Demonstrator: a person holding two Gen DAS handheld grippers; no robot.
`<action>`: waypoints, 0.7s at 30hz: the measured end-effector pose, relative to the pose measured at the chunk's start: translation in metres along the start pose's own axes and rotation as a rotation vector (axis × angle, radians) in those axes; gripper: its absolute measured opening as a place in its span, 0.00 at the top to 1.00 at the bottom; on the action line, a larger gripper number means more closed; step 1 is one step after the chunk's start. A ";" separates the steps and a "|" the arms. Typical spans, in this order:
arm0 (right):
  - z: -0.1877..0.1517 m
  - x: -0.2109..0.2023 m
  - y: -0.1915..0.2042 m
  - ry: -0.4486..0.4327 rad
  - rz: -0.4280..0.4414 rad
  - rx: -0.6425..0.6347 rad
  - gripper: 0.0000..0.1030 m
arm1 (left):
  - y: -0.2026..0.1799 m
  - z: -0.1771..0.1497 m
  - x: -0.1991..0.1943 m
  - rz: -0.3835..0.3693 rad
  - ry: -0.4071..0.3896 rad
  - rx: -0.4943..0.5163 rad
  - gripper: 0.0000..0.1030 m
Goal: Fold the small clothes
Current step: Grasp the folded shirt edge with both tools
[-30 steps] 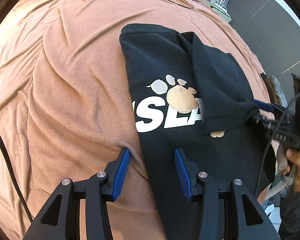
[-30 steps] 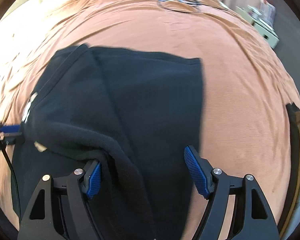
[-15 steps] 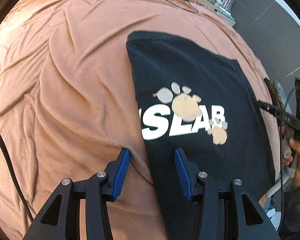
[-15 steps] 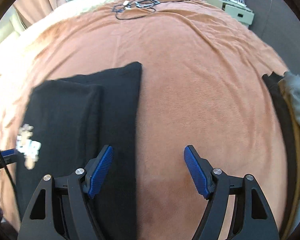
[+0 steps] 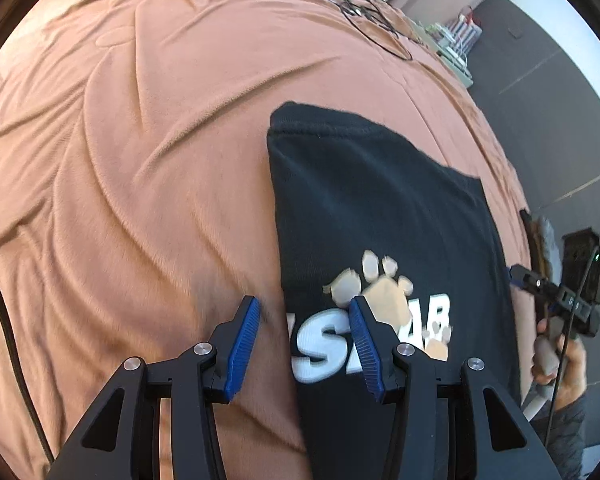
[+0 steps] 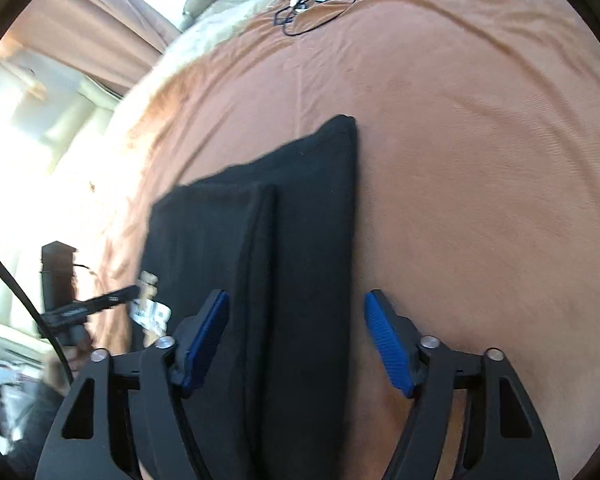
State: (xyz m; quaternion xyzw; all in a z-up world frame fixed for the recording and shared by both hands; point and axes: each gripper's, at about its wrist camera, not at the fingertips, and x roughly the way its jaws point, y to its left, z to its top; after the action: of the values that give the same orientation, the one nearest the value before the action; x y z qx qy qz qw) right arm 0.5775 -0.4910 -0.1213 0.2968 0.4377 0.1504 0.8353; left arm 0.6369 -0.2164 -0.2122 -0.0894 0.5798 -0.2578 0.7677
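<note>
Bedding: a rust-brown fleece blanket (image 5: 148, 168), creased, covers the whole work surface; a tangle of black cable (image 5: 364, 20) lies at its far end.

Item: one black T-shirt (image 5: 380, 208) with a white-lettered paw-print logo (image 5: 380, 300), laid flat on the blanket and already narrowed to a long panel. One side flap is seen turned over the body in the right wrist view, its fold line running lengthwise.

Left gripper (image 5: 304, 344): jaws part open, nothing gripped; it is poised over the shirt's left edge, one finger above blanket, the other above the print.

Right gripper (image 6: 296, 340): jaws have just been closing yet stand apart, empty; the shirt's right edge lies beneath the gap, and whether cloth is touched cannot be told through the blur.

Step in hand, judged: both near corners are to be pinched for the crosswise fold. It is best done with all layers caught together, both sides lifted evenly, and the near hem carried to the far hem so edges align and the turned flap is not dragged open.
</note>
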 end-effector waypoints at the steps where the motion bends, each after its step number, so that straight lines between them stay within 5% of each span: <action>1: 0.001 0.004 -0.003 0.006 0.021 0.004 0.45 | 0.001 0.003 0.002 -0.006 -0.002 -0.003 0.53; 9: 0.030 0.034 -0.021 0.045 0.101 -0.008 0.63 | -0.004 0.036 0.018 -0.014 -0.032 0.016 0.55; 12: 0.039 0.043 -0.017 0.055 0.096 -0.024 0.66 | -0.003 0.049 0.026 -0.021 -0.046 0.005 0.56; 13: 0.042 0.047 -0.015 0.006 0.013 0.046 0.67 | -0.001 0.053 0.028 -0.028 -0.055 -0.008 0.57; 15: 0.044 0.051 -0.009 0.009 -0.018 0.035 0.73 | 0.001 0.061 0.033 -0.024 -0.068 -0.024 0.67; 16: 0.046 0.052 -0.007 0.009 -0.035 0.032 0.85 | 0.001 0.063 0.035 -0.019 -0.072 -0.027 0.69; 21: 0.038 0.034 0.025 -0.045 -0.084 -0.050 0.90 | -0.002 0.067 0.027 -0.001 -0.092 -0.041 0.92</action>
State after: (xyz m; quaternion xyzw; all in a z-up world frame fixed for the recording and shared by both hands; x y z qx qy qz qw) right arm 0.6285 -0.4678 -0.1102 0.2605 0.4273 0.1192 0.8575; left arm 0.7044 -0.2421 -0.2137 -0.1173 0.5491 -0.2418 0.7914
